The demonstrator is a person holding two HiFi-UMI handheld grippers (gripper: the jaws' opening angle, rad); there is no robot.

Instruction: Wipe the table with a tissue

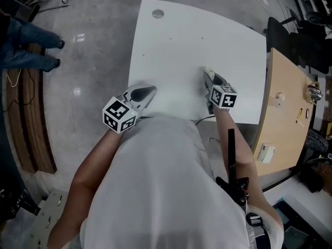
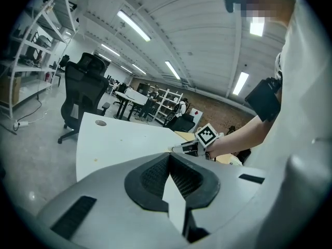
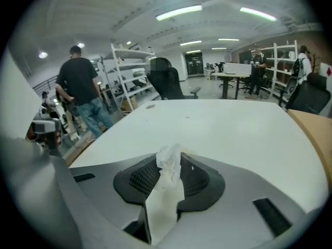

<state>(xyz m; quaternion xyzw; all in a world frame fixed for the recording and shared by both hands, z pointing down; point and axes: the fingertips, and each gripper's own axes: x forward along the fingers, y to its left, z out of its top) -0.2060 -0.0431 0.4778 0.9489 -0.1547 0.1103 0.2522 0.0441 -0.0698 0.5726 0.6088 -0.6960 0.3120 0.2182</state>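
The white table (image 1: 176, 40) lies in front of me. My right gripper (image 1: 206, 72) is over its near right part, angled down, and is shut on a crumpled white tissue (image 3: 168, 165) that sticks up between the jaw tips (image 3: 170, 152). Whether the tissue touches the table I cannot tell. My left gripper (image 1: 152, 90) hovers at the table's near left edge, with its jaws meeting at the tip (image 2: 169, 155) and nothing held between them. The left gripper view shows the right gripper (image 2: 181, 149) across the table top (image 2: 119, 144).
A round grey grommet (image 1: 157, 13) sits at the table's far left corner. A wooden desk (image 1: 285, 102) with small items adjoins the right side, with a black chair (image 1: 277, 32) behind it. A person (image 3: 80, 87) stands on the floor to the left.
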